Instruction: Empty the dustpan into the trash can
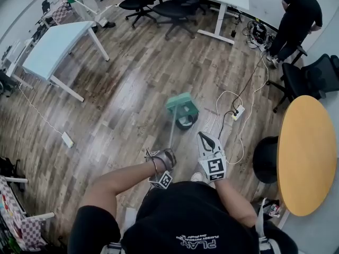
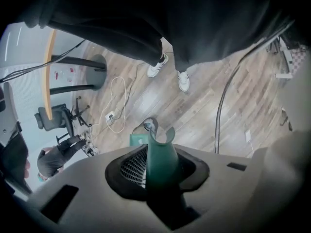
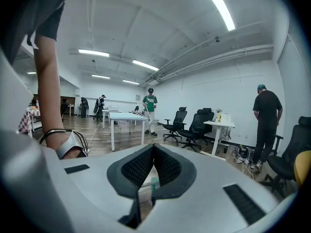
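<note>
Head view: left hand-held gripper (image 1: 168, 156) grips dustpan handle (image 1: 172, 134), dustpan (image 1: 181, 103) ahead above trash can (image 1: 186, 123); tipping seems next; right hand-held gripper (image 1: 205, 140) closed, empty.

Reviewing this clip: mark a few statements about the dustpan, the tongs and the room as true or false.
1. The left tongs grip the handle of the green dustpan. True.
2. The dustpan lies on the white table. False: it is held over the black trash can on the floor.
3. The right tongs hold a broom. False: they are shut, with nothing between them.
4. A round yellow table stands nearby. True.
</note>
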The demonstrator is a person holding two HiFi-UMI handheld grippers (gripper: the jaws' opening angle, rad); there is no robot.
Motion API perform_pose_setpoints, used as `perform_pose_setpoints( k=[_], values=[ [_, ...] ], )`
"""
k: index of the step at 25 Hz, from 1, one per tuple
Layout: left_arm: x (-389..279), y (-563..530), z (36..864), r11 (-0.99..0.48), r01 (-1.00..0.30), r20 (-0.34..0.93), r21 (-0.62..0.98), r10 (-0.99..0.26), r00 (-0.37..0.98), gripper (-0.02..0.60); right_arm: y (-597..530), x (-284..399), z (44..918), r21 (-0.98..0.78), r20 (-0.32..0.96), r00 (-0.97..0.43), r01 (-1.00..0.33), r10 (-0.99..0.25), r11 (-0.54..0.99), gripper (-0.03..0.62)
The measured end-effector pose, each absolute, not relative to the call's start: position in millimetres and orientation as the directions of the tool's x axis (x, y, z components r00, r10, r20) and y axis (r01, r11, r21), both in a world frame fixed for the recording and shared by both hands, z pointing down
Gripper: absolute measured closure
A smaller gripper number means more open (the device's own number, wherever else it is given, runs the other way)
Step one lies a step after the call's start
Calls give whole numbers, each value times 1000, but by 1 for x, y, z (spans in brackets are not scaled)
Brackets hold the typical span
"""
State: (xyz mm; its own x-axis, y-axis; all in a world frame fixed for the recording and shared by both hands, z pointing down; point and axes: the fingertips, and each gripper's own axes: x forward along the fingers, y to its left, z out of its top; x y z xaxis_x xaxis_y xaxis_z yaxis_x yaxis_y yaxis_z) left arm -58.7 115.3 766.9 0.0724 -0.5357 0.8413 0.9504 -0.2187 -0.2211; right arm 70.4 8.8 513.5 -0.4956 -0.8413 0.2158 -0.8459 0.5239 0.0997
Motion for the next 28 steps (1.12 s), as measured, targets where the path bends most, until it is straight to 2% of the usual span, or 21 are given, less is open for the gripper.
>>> perform_pose_setpoints(
  k=[7,14,19,21,24,28],
  values=[
    [-55,114,744,-196,957,830,-216,-553,74,456,13,67,514,99,218,-497,-845,-840,526,571],
    [-65,118,766,-148,974,822,-170,-567,57,448,16,68,515,98,224,-502,-841,-836,531,571],
    [-63,117,766,-212,956,834,-203,-550,55,449,18,68,515,93,227,-501,-842,-835,531,571],
    [-62,113,760,-204,956,828,-209,-557,62,440,19,67,516,92,228,-504,-841,-833,534,571],
    [-54,118,765,-217,947,837,-238,-541,86,459,17,68,515,95,229,-505,-839,-832,536,571],
    [-60,114,749,-203,956,821,-212,-568,61,459,18,67,517,92,228,-508,-838,-831,538,571]
  ],
)
